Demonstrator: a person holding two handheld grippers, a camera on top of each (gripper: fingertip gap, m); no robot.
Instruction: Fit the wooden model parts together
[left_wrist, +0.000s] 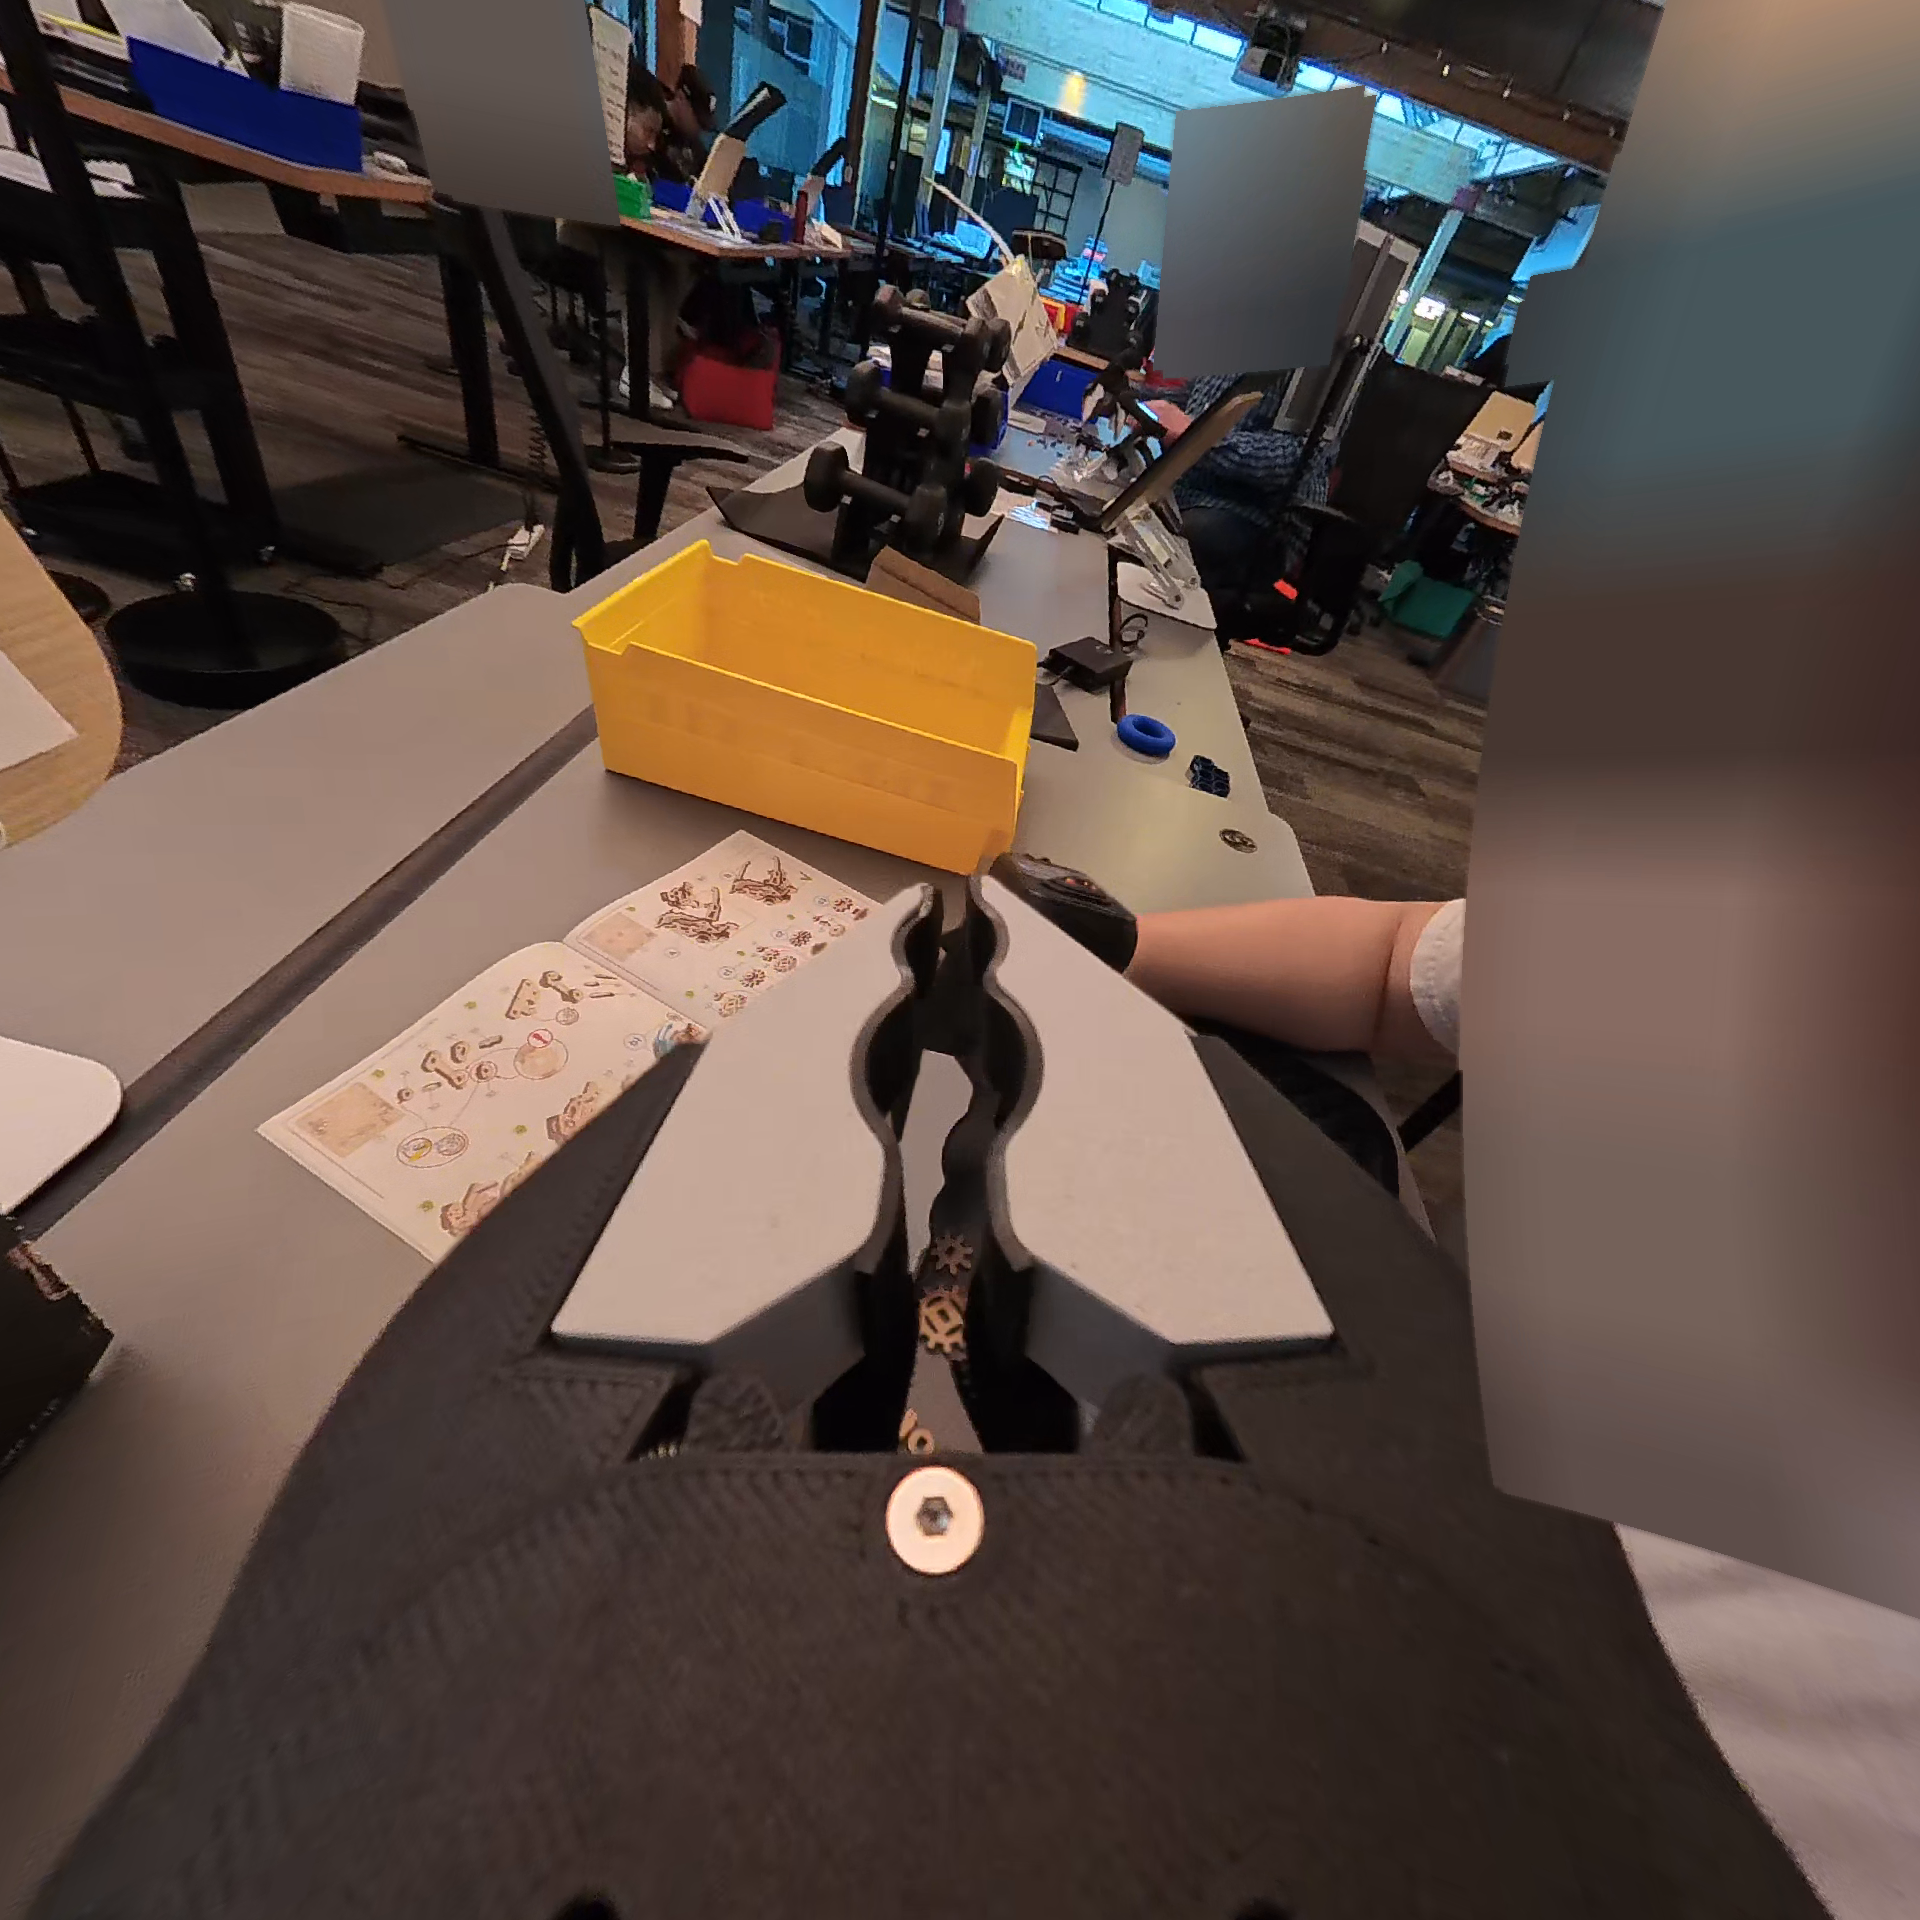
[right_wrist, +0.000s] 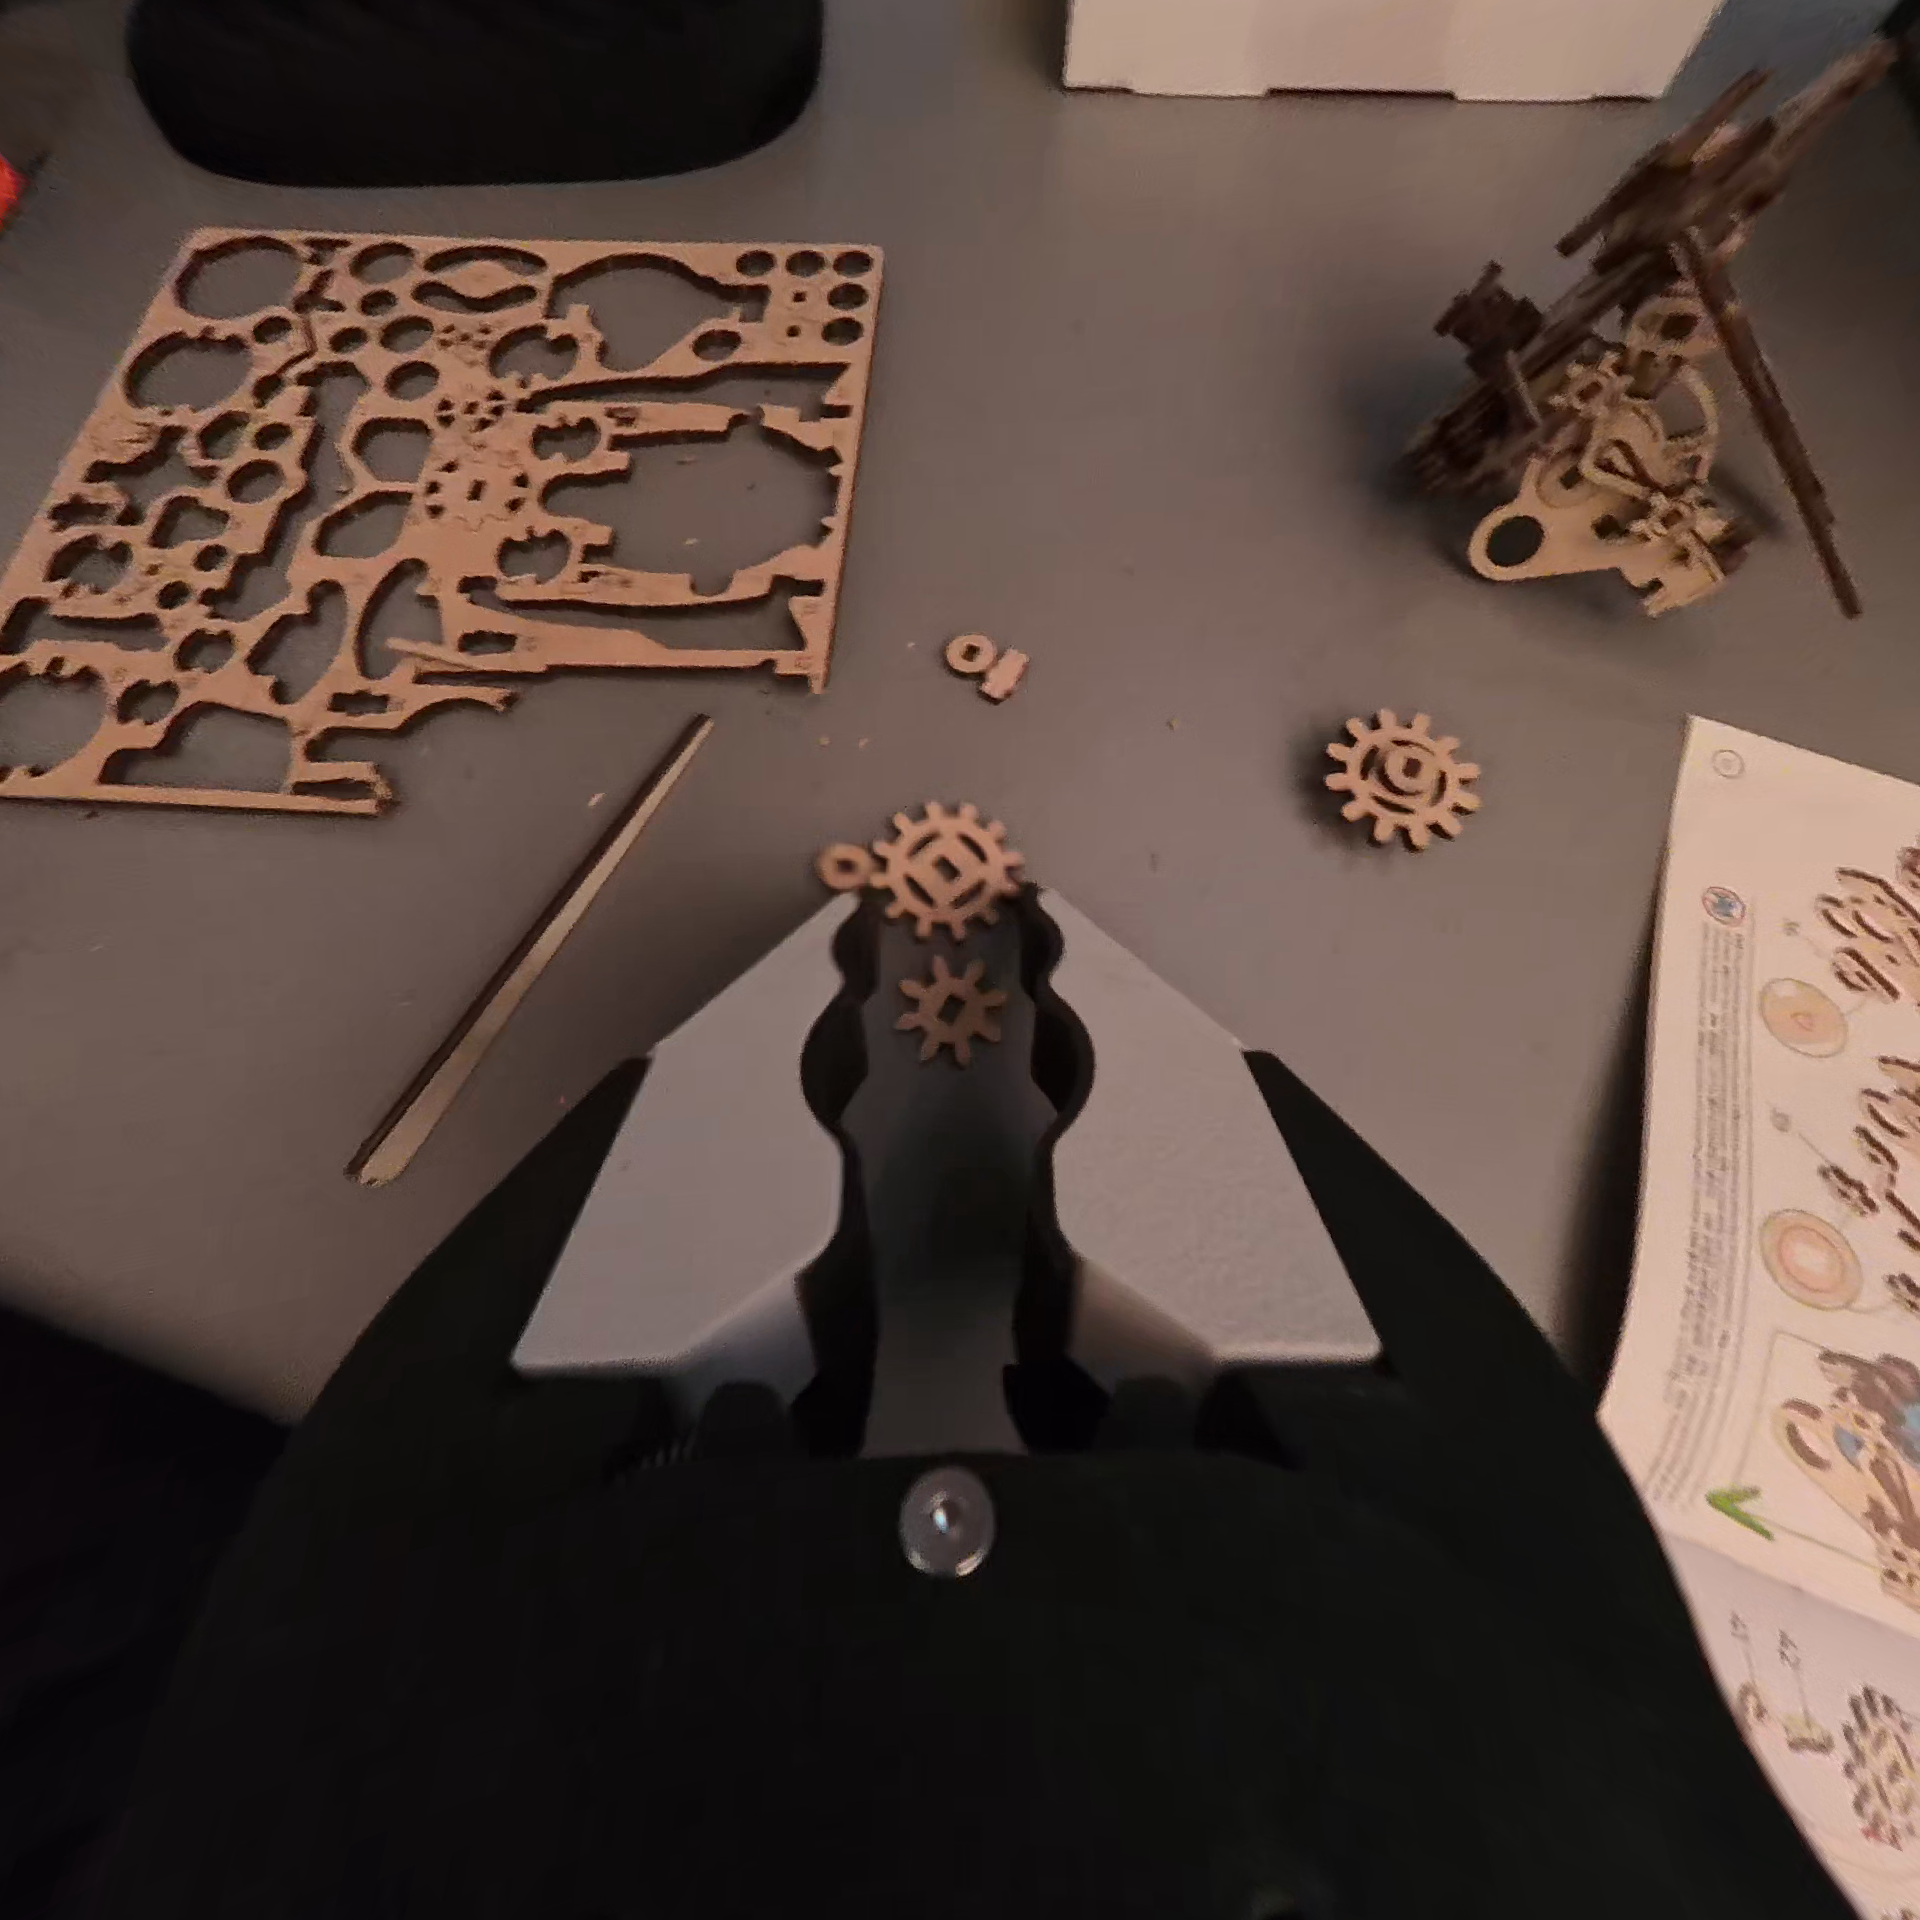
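In the right wrist view, my right gripper (right_wrist: 943, 902) is open and low over the grey table. A wooden gear (right_wrist: 940, 868) with a small ring at its left lies right at the fingertips. A smaller gear (right_wrist: 951, 1008) lies on the table between the fingers. Another gear (right_wrist: 1403, 779) lies to the right, and a partly built wooden model (right_wrist: 1621, 457) stands at the far right. My left gripper (left_wrist: 951, 899) is shut, raised over the table, with nothing seen at its tips. Small gears (left_wrist: 948, 1288) show through the gap near its base.
A punched-out wooden sheet (right_wrist: 436, 499) lies far left, with a thin stick (right_wrist: 540, 945) and small loose pieces (right_wrist: 987, 665) nearby. An instruction booklet (right_wrist: 1787, 1143) lies at the right. A yellow bin (left_wrist: 810, 696) and a person's forearm (left_wrist: 1278, 966) lie ahead of my left gripper. There is about 25 centimetres between the tips of the two grippers.
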